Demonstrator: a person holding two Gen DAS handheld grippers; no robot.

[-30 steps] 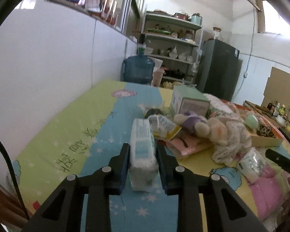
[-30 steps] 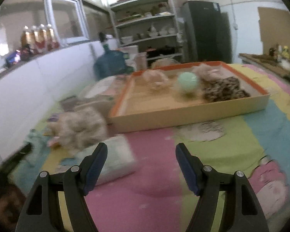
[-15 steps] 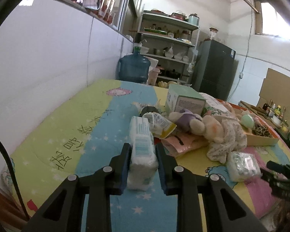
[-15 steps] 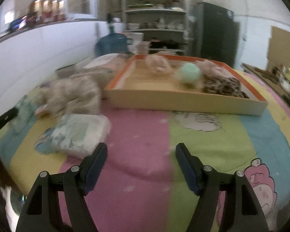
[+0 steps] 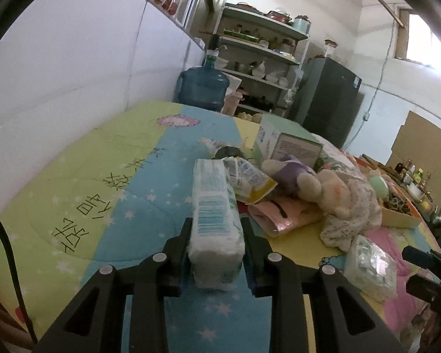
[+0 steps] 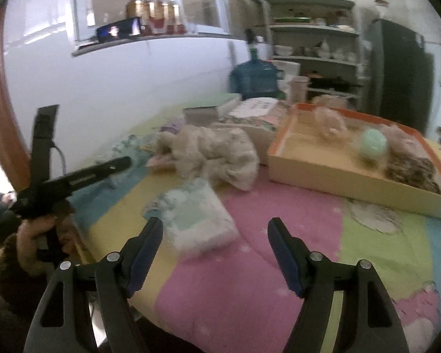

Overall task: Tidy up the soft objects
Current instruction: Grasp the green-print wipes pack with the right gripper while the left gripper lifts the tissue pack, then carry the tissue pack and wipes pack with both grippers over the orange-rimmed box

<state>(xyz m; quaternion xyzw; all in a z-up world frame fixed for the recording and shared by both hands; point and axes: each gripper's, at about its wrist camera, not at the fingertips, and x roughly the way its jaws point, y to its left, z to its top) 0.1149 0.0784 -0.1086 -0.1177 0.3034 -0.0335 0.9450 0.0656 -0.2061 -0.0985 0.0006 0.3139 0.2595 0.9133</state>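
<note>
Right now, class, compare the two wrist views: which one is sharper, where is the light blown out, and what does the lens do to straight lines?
Left wrist view: sharp, the tissue pack crisp; the window is blown out; the wall edge bows. Right wrist view: smeared, the orange tray and plush toy soft.

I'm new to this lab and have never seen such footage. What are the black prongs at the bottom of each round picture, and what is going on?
No robot here: a person holds a hand tool with two jaws in each hand, each with a fisheye camera looking along them. In the left tool's picture, the left gripper is shut on a tissue pack above a colourful blanket. In the right tool's picture, the right gripper stands open and empty; its jaws have just been opening. Another wrapped pack lies just ahead, with a plush toy and an orange-rimmed tray of soft things beyond.
</note>
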